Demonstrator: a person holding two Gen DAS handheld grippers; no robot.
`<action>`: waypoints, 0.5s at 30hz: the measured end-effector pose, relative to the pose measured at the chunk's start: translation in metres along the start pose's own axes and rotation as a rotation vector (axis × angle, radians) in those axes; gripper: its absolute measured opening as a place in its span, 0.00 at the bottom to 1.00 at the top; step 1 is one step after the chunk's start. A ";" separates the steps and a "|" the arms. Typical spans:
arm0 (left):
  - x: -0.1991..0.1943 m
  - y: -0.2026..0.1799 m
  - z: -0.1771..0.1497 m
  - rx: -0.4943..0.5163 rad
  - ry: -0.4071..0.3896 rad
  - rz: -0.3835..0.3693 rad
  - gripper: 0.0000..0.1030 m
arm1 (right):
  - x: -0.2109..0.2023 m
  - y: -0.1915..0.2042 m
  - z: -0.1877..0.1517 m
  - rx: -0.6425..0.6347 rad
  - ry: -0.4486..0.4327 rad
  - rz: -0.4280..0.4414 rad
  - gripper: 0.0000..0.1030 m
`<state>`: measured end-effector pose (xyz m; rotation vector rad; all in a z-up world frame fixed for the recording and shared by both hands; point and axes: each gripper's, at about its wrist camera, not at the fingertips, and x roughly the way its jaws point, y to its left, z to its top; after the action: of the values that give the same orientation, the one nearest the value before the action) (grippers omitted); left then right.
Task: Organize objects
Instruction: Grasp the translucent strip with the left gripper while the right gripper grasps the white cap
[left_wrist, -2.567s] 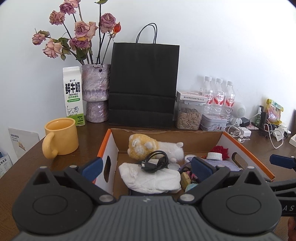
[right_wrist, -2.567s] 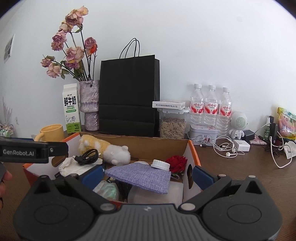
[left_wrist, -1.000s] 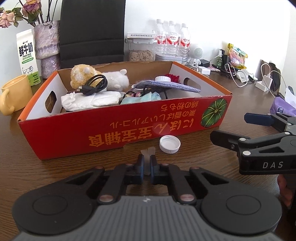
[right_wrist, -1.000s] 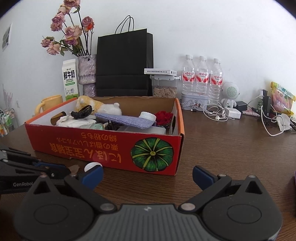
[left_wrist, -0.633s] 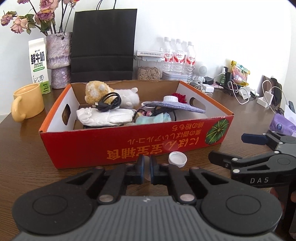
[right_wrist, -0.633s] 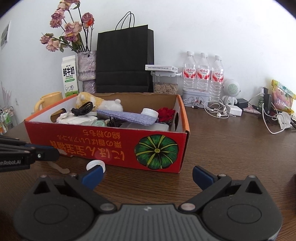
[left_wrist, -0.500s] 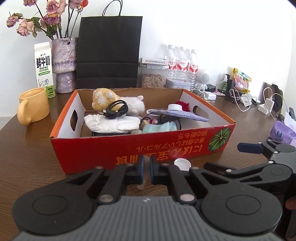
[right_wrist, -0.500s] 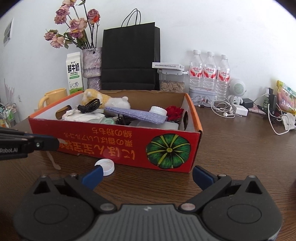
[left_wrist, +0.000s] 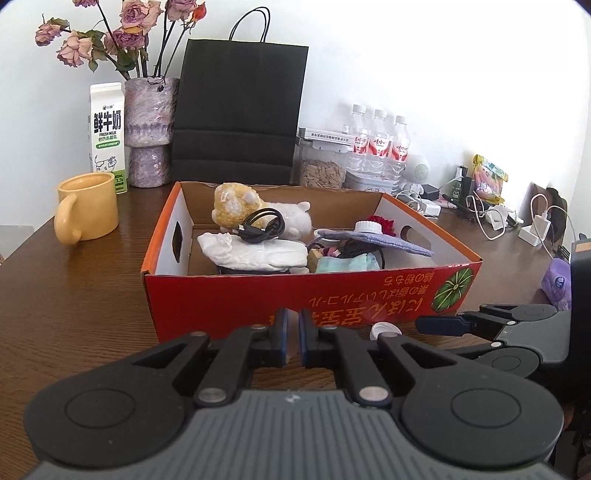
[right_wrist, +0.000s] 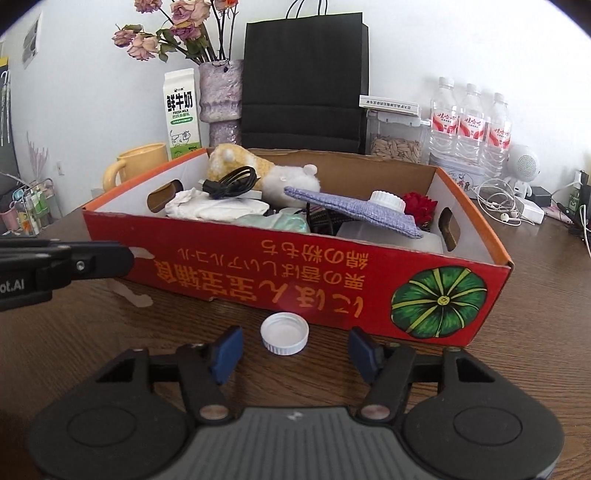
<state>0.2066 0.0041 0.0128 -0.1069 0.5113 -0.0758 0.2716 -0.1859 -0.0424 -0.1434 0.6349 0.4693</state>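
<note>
The right gripper (right_wrist: 293, 349) sits low over the wooden table (right_wrist: 110, 332), its blue pads apart and just now drawing in, with a white bottle cap (right_wrist: 284, 333) lying open side up on the table between and slightly ahead of them, touched by neither pad. The left gripper (left_wrist: 291, 338) is off to that side, its jaws pinched together on a small clear plastic spoon (right_wrist: 131, 293) whose pale bowl hangs below the tips, just above the tabletop. Both tools point at the long front wall of a red cardboard box (right_wrist: 295, 273) printed with yellow characters and a green pumpkin. Inside the box I can see a coiled black cable (left_wrist: 260, 225) on a white cloth, a yellow-and-white plush toy (left_wrist: 236, 205), a purple woven pouch (right_wrist: 351, 212) with a white lid resting on it, and a red flower. Behind the box stand a yellow mug (left_wrist: 86, 208), a milk carton (left_wrist: 107, 136), a vase of dried roses, a black paper bag (left_wrist: 240, 110) and three water bottles (right_wrist: 469, 122).
</note>
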 end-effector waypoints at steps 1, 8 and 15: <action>-0.001 0.001 0.000 -0.002 -0.002 -0.001 0.07 | 0.001 0.001 0.001 0.002 0.003 0.000 0.53; -0.003 0.005 0.000 -0.011 -0.008 -0.005 0.07 | 0.005 0.006 0.002 0.006 0.005 -0.005 0.42; -0.005 0.005 -0.001 -0.013 -0.012 -0.008 0.07 | 0.004 0.009 0.003 0.010 0.001 0.001 0.27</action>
<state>0.2017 0.0094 0.0134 -0.1216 0.4993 -0.0795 0.2720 -0.1754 -0.0423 -0.1342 0.6382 0.4669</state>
